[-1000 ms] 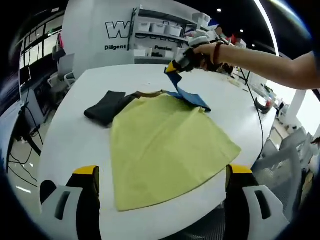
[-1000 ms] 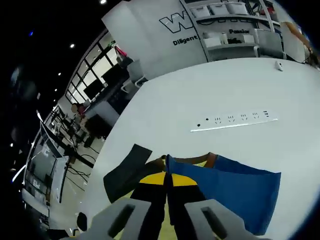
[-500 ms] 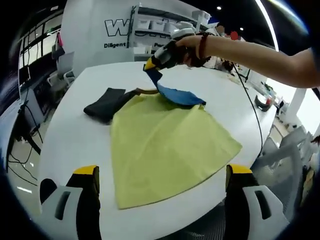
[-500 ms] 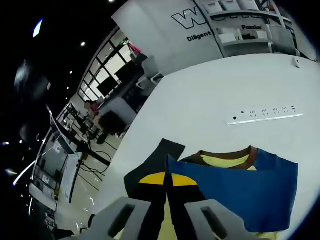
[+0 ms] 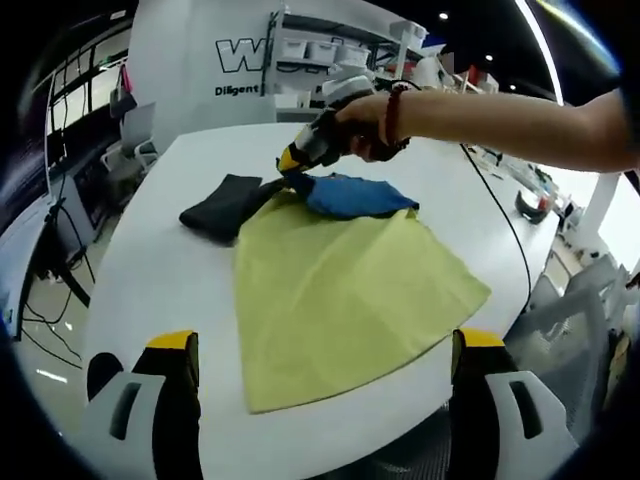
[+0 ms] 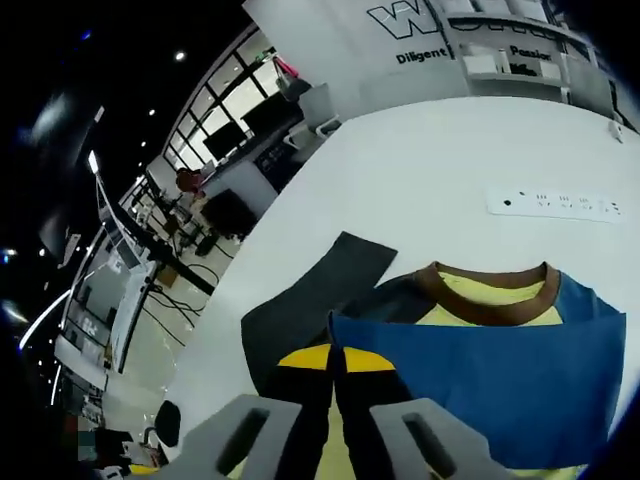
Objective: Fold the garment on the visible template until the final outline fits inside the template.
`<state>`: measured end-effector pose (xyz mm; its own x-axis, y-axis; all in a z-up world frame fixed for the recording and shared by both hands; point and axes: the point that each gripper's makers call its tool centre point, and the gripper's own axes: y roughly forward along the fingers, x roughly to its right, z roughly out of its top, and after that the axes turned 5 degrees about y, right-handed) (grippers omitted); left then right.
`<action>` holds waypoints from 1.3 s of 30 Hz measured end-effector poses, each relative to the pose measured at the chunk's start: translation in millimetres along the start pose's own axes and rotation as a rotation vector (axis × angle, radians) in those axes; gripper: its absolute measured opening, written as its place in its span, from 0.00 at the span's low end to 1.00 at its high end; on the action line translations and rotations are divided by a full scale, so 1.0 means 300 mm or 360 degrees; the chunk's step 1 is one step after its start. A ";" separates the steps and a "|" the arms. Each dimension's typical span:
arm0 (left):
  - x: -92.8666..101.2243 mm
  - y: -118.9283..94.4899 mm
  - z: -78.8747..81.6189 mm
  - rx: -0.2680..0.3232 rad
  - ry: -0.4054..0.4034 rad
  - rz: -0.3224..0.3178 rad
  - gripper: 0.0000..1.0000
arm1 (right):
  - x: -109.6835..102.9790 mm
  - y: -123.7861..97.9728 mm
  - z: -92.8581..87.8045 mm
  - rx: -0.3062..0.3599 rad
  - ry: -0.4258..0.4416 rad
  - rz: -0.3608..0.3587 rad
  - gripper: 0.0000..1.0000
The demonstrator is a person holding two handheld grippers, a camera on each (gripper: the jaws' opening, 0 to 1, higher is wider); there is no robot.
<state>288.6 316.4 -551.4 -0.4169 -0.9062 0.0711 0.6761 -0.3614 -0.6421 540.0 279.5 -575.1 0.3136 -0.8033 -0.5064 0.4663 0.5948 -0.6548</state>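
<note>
A yellow shirt [image 5: 340, 290] lies flat on the white table [image 5: 160, 290], its dark sleeve [image 5: 225, 205] spread out to the left. The blue sleeve [image 5: 350, 195] is folded inward over the shirt's top. My right gripper [image 5: 305, 155], held by a person's hand, is low at the collar end, shut on the blue sleeve's edge. In the right gripper view the jaws [image 6: 335, 355] pinch the blue sleeve [image 6: 500, 375] just below the brown collar [image 6: 490, 285], next to the dark sleeve [image 6: 310, 300]. My left gripper [image 5: 325, 345] hangs open above the shirt's near hem.
A white power strip [image 6: 555, 203] lies on the table beyond the collar. A cable [image 5: 500, 215] runs along the table's right side. Chairs [image 5: 585, 320] stand past the right edge; shelves with bins [image 5: 320, 55] line the back wall.
The right gripper has carried the blue sleeve leftward and down across the shirt's top, from raised in the air to low by the collar. The left gripper has stayed in place.
</note>
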 end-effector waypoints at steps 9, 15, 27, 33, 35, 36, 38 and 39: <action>-0.017 0.000 0.008 0.0018 -0.0004 0.0015 0.99 | -0.019 0.006 0.027 0.0022 -0.0037 0.0163 0.13; -0.017 0.005 0.012 0.0024 0.0006 0.0022 0.99 | 0.025 -0.067 0.099 0.0152 -0.0180 0.0206 0.23; -0.016 0.022 0.035 0.0035 0.0000 0.0051 0.99 | 0.146 -0.234 0.124 0.0305 -0.0377 0.0186 0.60; -0.017 0.021 0.048 0.0055 -0.0017 0.0061 0.99 | 0.163 -0.293 0.104 0.0348 -0.0387 0.0179 0.80; -0.016 0.022 0.053 0.0059 -0.0022 0.0057 0.99 | 0.169 -0.305 0.095 0.0349 -0.0429 0.0167 0.83; -0.016 0.023 0.057 0.0063 -0.0022 0.0056 0.99 | 0.175 -0.314 0.082 0.0337 -0.0440 0.0155 0.84; -0.017 0.023 0.063 0.0071 -0.0021 0.0059 0.99 | 0.180 -0.330 0.070 0.0342 -0.0425 0.0158 0.88; -0.017 0.024 0.066 0.0071 -0.0020 0.0059 0.99 | 0.182 -0.336 0.068 0.0351 -0.0415 0.0160 0.89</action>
<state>307.6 314.0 -541.4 -0.3837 -0.9216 0.0576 0.7174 -0.3368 -0.6098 526.9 174.9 -525.4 0.5543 -0.7388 -0.3832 0.5808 0.6732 -0.4577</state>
